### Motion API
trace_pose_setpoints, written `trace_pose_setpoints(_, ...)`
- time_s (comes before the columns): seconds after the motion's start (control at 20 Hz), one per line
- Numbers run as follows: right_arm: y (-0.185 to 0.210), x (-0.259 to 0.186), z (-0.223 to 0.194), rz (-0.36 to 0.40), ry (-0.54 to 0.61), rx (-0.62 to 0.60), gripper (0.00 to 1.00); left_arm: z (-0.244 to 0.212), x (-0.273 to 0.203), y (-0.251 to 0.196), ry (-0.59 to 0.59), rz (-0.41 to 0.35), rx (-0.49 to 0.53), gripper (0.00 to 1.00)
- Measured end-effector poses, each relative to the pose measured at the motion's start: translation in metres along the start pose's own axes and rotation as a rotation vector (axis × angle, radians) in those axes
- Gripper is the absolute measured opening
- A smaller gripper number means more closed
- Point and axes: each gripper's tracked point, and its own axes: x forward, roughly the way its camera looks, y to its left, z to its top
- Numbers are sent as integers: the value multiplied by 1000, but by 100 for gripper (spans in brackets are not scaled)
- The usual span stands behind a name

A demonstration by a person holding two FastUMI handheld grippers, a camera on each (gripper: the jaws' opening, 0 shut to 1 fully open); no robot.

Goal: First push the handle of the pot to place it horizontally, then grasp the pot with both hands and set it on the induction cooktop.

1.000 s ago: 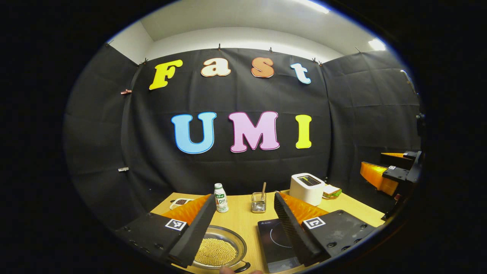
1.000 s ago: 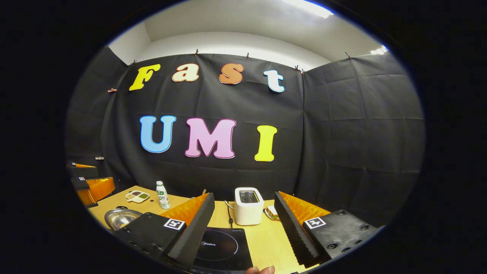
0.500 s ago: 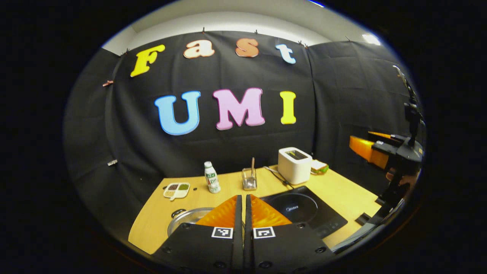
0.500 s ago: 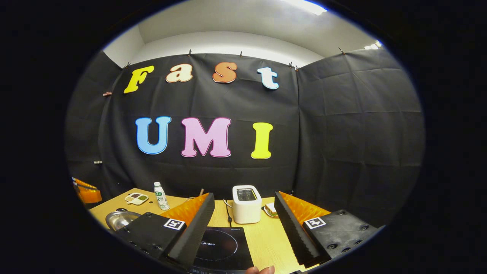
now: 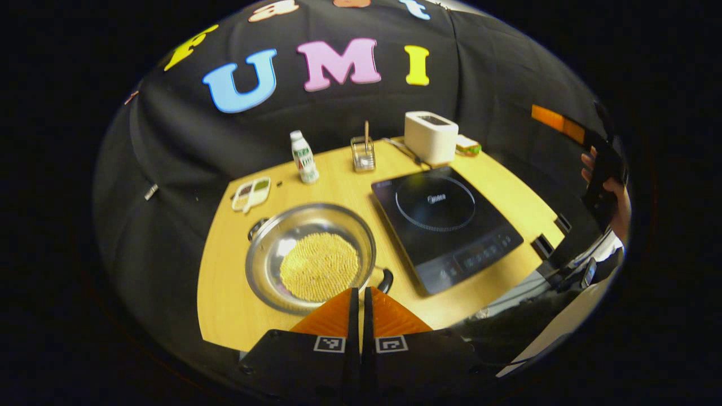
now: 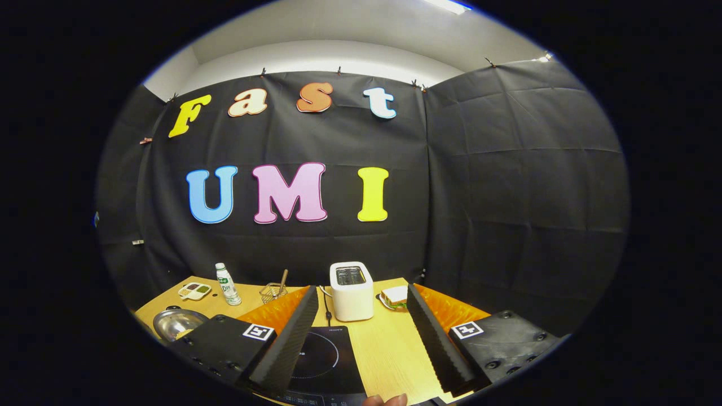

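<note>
Two tools are up: the left tool (image 5: 359, 293), fingers pressed together, hangs just short of the pot (image 5: 311, 256) and its near handle (image 5: 386, 279), ready to nudge it level, while the right tool (image 6: 358, 332) waits spread above the induction cooktop (image 6: 318, 366).

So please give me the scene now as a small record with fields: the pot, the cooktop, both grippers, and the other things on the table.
pot: steel, on the wooden table, left of the cooktop, holds yellow grains
pot handle: black, at the near right rim
induction cooktop: black, bare top
left gripper: jaws shut, empty, above the pot's near rim
right gripper: jaws open, empty, above the cooktop's near edge
behind: toaster, bottle, wire holder, sandwich, divided dish
</note>
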Motion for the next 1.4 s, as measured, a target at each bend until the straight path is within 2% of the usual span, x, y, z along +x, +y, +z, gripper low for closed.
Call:
trace_pose_setpoints(0.2, 0, -5, -5, 7, 10, -16, 98, -47, 17, 1, 183, -58, -100, 5)
trace_pose_setpoints(0.25, 0, -6, -6, 9, 11, -25, 98, -53, 23, -2, 212, -77, -106, 5)
trace_pose_setpoints(0.45, -1, -12, -7, 12, 15, -44, 98, -61, 58, 9, 278, -54, -63, 5)
trace_pose_setpoints(0.75, -14, -20, -10, -11, 23, -57, 98, -44, 98, 9, 288, -48, -60, 5)
trace_pose_setpoints(1.15, -23, -21, -13, -27, 30, -61, 98, -20, 114, -1, 266, -49, 1, 5)
trace_pose_setpoints(1.4, -25, -18, -15, -31, 35, -65, 98, -4, 126, -3, 239, -59, -34, 5)
